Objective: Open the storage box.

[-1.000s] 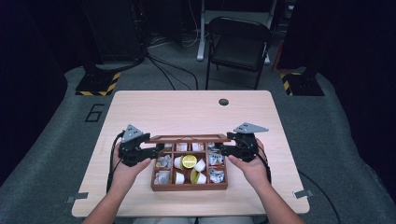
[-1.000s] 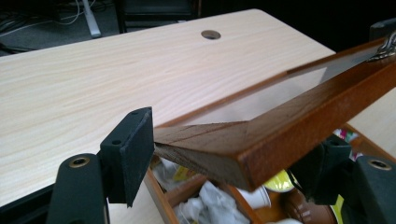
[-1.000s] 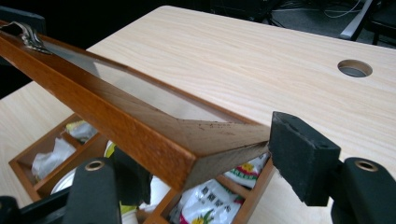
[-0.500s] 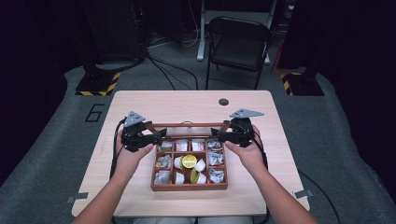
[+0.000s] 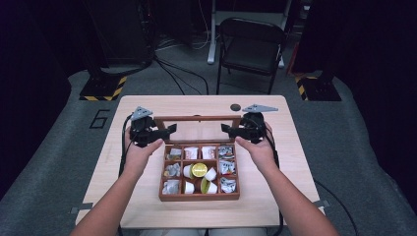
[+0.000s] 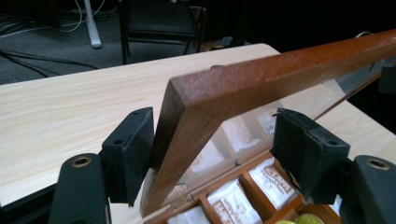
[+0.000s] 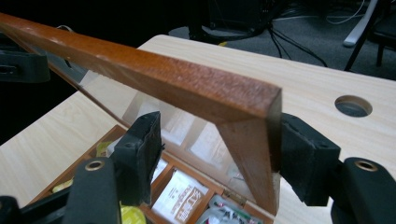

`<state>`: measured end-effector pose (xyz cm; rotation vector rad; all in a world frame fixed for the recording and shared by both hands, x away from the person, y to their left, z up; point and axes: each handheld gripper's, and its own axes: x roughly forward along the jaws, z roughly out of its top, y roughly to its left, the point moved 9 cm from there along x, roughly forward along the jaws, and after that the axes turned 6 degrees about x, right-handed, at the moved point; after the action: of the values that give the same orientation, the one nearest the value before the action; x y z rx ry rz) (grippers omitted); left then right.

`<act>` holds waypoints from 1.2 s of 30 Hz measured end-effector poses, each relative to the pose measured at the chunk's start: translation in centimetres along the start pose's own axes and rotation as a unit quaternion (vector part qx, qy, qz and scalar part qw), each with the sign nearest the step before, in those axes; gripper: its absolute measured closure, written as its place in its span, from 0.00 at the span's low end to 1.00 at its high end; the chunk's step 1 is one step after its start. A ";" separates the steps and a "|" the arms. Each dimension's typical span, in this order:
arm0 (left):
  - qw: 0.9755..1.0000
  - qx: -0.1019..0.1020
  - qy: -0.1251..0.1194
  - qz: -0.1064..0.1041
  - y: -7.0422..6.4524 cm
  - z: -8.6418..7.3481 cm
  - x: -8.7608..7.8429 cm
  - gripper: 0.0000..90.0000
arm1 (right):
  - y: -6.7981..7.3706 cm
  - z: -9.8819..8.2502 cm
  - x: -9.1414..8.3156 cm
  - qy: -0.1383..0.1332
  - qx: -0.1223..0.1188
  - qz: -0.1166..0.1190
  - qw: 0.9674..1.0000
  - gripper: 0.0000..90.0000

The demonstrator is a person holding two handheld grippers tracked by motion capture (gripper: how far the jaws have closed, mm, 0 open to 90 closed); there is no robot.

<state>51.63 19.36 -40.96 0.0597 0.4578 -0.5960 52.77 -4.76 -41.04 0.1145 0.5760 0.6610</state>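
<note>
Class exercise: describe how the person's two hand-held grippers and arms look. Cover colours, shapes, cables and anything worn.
Both are black. The left hand-held gripper and the right hand-held gripper each carry a grey three-cornered plate on top. Each has two blocky black jaws with flat pads and brass-coloured screw rings near the base. A black cable trails back from each along the forearm. The forearms are bare: no sleeves or gloves show.

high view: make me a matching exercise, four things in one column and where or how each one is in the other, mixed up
Things:
1. lid
2. yellow-topped cup
3. chair
4. round hole

Places or states:
a. in the middle compartment of the box
b. in the tabletop, behind the box
c. swung up, standing open
d. on the floor beyond the table's far edge

Pairs: 1-c, 2-a, 3-d, 4-b
</note>
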 end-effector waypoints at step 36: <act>0.999 -0.014 0.030 0.006 2.0 -3.2 4.5 0.35 | -3.0 -2.4 4.9 0.017 0.009 0.006 1.000 0.38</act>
<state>54.79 19.25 -45.98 0.0532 0.5229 -0.5762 56.22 -4.34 -46.13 0.1242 0.6152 0.6701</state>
